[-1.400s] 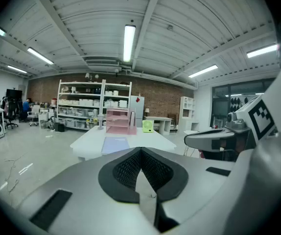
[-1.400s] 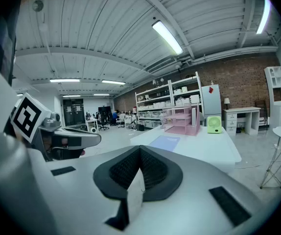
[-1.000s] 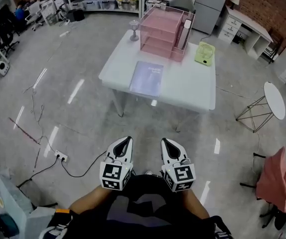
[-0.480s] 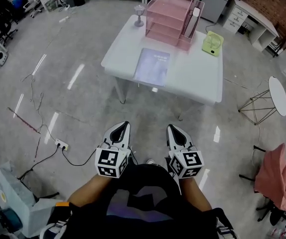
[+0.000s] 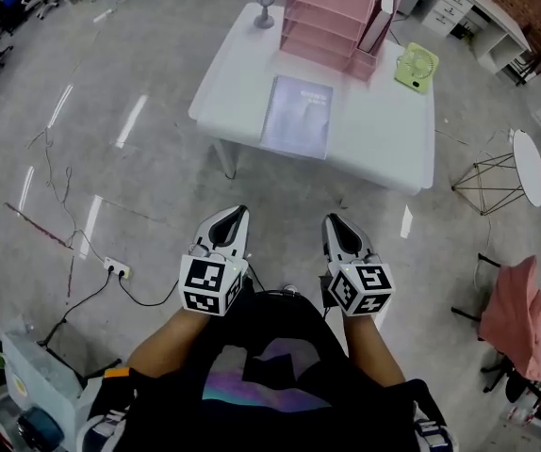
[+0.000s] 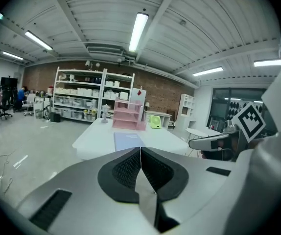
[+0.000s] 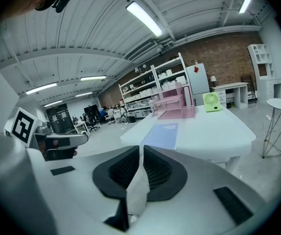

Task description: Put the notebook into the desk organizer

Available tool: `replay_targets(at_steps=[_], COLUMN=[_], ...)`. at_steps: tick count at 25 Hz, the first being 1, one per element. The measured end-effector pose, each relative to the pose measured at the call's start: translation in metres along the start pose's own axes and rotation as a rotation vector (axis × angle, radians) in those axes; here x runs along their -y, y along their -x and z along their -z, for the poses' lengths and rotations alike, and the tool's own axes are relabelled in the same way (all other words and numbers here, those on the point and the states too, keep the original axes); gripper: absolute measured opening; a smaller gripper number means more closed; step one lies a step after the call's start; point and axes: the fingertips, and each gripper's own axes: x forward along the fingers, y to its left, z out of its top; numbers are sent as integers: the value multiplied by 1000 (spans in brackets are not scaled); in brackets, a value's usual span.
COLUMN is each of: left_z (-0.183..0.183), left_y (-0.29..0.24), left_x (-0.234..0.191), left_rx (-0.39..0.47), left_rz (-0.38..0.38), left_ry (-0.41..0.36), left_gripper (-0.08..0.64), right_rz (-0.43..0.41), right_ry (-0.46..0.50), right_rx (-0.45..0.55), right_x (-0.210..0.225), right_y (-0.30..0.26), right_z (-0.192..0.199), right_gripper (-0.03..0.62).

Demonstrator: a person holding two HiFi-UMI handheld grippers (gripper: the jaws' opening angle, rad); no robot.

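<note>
Nearer than a second earlier, the notebook lay flat on the table, just in front of the pink organizer. I held the left gripper and right gripper well back from it, both with jaws pressed together on nothing. My worry: arriving with them closed would shove the thin book along the top or off its near edge rather than lift it.

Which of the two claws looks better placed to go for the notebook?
The right gripper, narrowly: notebook and pink organizer sit slightly toward its side. It and the left gripper are shut, well short of the table.
</note>
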Motion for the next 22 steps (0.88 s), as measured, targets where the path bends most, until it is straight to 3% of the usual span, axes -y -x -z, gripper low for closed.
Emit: replay_targets(at_steps=[7,9,12,15,22], left_z=[-10,-12,-15,-15,-5], left_y=[-33,-38,-45,-53,-77], left_x=[-37,-47,-64,-79,-95], left_rx=[-38,-51,-71,-91,-165], left_rz=[119,145,174,203,256], left_ry=[44,53,66,83,192], left_gripper=[12,15,76,92,119], right_rz=[77,91,114,129,132], right_ry=[-77,-102,-134,-192,-324], right_rx=[-1,0,6,14,12], right_x=[3,3,2,3,11], right_y=[-35,-43,-54,-65,-85], right_z=[-12,-15,-18,-17,-8], right_gripper=[29,91,110,121,156])
